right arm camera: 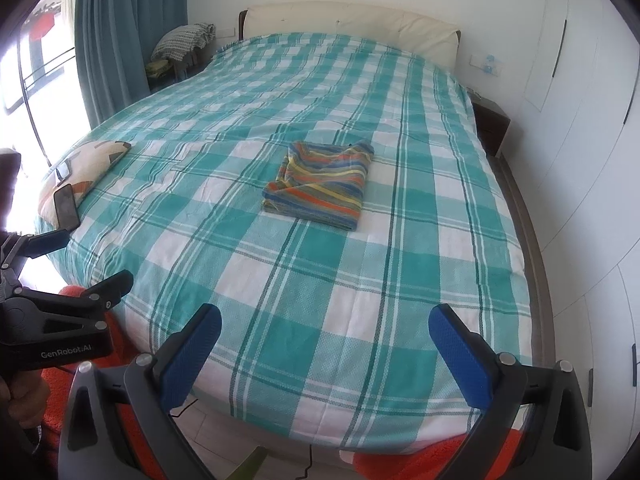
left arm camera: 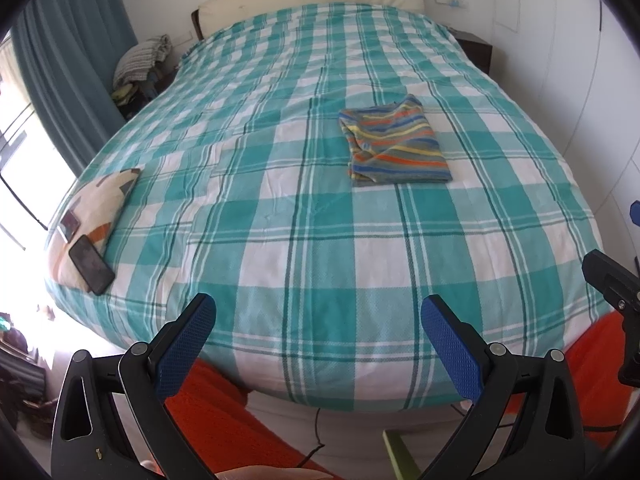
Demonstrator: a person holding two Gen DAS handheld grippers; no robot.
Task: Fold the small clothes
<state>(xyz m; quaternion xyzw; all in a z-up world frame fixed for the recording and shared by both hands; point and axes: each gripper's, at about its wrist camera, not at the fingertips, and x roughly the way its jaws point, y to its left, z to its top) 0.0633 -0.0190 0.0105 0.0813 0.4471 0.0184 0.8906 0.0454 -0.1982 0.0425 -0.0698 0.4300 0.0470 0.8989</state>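
Teal-and-white checked bedding covers the bed point(right arm camera: 304, 320), a woven, slightly rumpled spread that fills nearly all of both wrist views and serves as the folding surface. Nearest the cameras, over the foot of the bed, the left gripper point(left arm camera: 318, 344) and the right gripper point(right arm camera: 326, 350) hang with their blue, dimpled pads spread wide and nothing between them, both well short of any cloth. Farther up, toward the middle of the bed, lies the striped garment point(right arm camera: 322, 182), a soft knit in orange, blue, yellow and grey bands, already gathered into a squarish, layered packet with a thick, uneven left edge. By my reading the fold on this piece is finished or nearly so; the next move calls for a reach forward to square the loose edge or to fetch another garment, though none shows on the bed. Off to the left edge, a patterned cushion point(left arm camera: 96, 216) carries a dark phone point(left arm camera: 91, 265). Beyond, a cream padded headboard point(right arm camera: 352, 24) and teal curtains point(right arm camera: 132, 36) close the room.
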